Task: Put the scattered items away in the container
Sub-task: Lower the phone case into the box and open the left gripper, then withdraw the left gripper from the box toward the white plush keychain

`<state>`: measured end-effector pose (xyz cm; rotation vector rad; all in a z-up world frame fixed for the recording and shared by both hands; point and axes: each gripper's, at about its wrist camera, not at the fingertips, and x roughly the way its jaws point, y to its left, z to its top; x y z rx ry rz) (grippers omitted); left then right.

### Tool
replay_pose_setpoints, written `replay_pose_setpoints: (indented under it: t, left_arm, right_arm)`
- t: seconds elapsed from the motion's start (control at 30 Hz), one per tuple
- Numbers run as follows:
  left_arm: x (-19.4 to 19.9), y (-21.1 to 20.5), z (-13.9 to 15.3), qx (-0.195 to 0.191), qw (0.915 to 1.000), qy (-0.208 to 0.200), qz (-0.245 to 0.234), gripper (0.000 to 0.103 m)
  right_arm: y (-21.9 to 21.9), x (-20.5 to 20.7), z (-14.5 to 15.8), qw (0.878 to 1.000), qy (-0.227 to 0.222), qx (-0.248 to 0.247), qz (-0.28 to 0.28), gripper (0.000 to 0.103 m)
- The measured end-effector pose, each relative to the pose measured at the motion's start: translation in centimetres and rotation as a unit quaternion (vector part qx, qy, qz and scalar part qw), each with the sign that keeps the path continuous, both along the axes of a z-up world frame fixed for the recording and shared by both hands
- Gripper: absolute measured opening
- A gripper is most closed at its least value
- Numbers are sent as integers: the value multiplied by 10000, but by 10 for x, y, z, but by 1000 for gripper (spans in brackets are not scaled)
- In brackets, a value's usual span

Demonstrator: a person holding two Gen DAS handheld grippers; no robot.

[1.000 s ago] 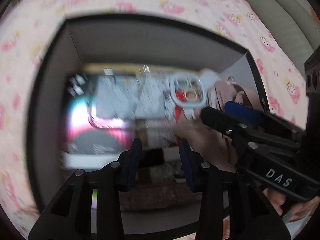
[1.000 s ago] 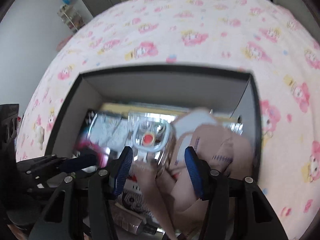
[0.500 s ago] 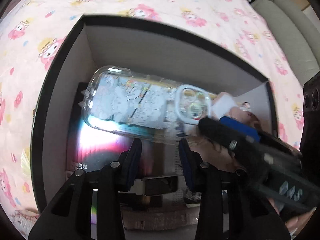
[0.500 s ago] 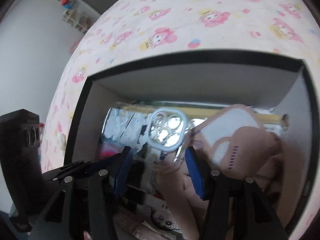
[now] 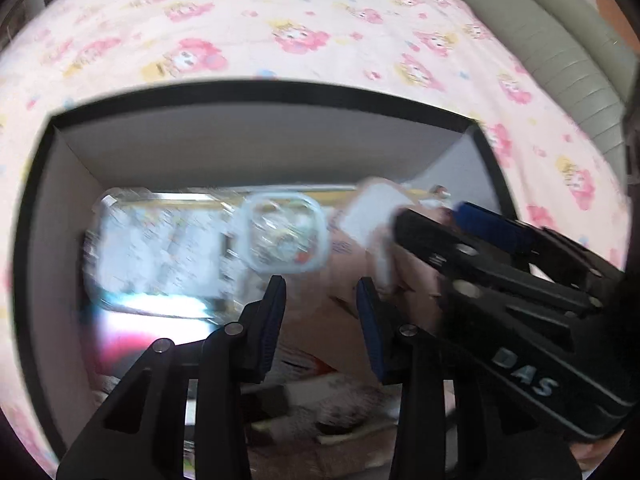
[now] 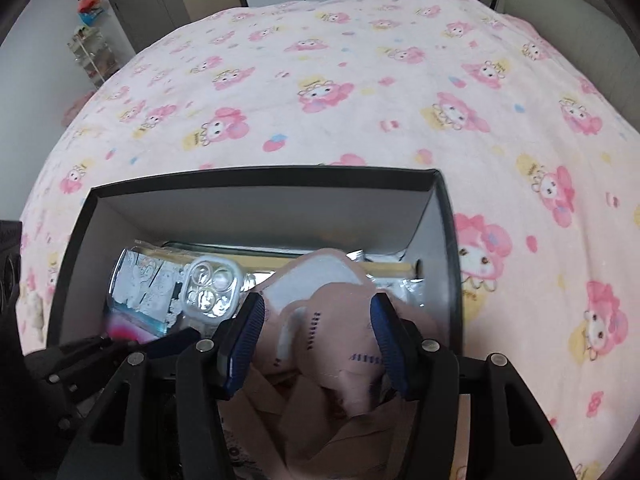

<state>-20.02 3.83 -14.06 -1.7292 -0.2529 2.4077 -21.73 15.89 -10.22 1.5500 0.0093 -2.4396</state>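
Observation:
A black box with grey inner walls [image 6: 264, 208] sits on the bed; it also shows in the left wrist view [image 5: 240, 144]. Inside lie a clear phone case with a white camera ring [image 6: 208, 286] [image 5: 280, 236], a pink plush item [image 6: 340, 320] [image 5: 340, 312] and packets. My right gripper [image 6: 316, 332] is open, its blue pads on either side of the pink plush, over the box's right part. My left gripper [image 5: 320, 312] is open and empty above the box's middle, just in front of the phone case. The right gripper's black body [image 5: 520, 300] shows at its right.
The box rests on a pink blanket with cartoon prints [image 6: 360, 92]. A grey sofa [image 5: 552, 40] lies beyond the bed on the right. Cabinets and a small shelf [image 6: 92, 52] stand along the far wall.
The phone case has dropped from a tilted, raised position to lie flat in the box. My right gripper has pulled back and opened wider around the pink plush. Both views shifted back.

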Motion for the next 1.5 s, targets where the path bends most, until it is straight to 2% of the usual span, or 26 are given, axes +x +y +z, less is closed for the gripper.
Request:
replay_pose_setpoints:
  t: [0.1,0.23,0.33,0.47,0.53,0.63,0.73,0.87,0.97,1.1,1.2,1.33,1.5]
  left_arm:
    - [-8,-16,-2,-194,9997,-27,162,37]
    - [-2,-40,6,149,9991,-44,397,37]
    - [18,-55,13,288,9984,-36,493,38]
    - [35,-62,7,-44,9974,-351,625,38]
    - [38,-66,5,-41,9973,-401,612,38]
    - [31,-73,-4,-175,9958,-516,741,38]
    - [23,-79,-9,-117,9955,-499,792,38]
    - [12,-84,-8,-15,9951,-478,871,39]
    - [6,-82,-7,-31,9957,-430,822,45]
    - [2,-82,-6,30,9950,-462,890,46]
    - [7,-82,-3,16,9955,-403,858,46]
    - [28,-74,15,224,9975,-143,658,47]
    - [55,-63,50,424,9973,365,483,54]
  right_arm:
    - [0,-2,0,10000,23,-42,-49,52]
    - [-4,-1,-3,9999,71,107,27,52]
    - [-11,1,-5,9996,57,210,176,51]
    - [-23,8,-8,9984,99,374,411,53]
    - [-29,9,-12,9981,1,319,528,53]
    - [-38,11,-21,9971,-153,312,670,53]
    - [-48,12,-30,9955,-213,392,836,54]
    - [-45,6,-31,9954,-358,180,872,54]
    - [-42,0,-33,9955,-477,5,813,54]
    - [-42,-4,-35,9954,-538,-81,794,54]
    - [-42,-3,-31,9955,-483,-95,805,54]
    - [-40,8,-20,9968,-241,118,756,54]
    - [-26,28,4,9978,-95,-281,587,54]
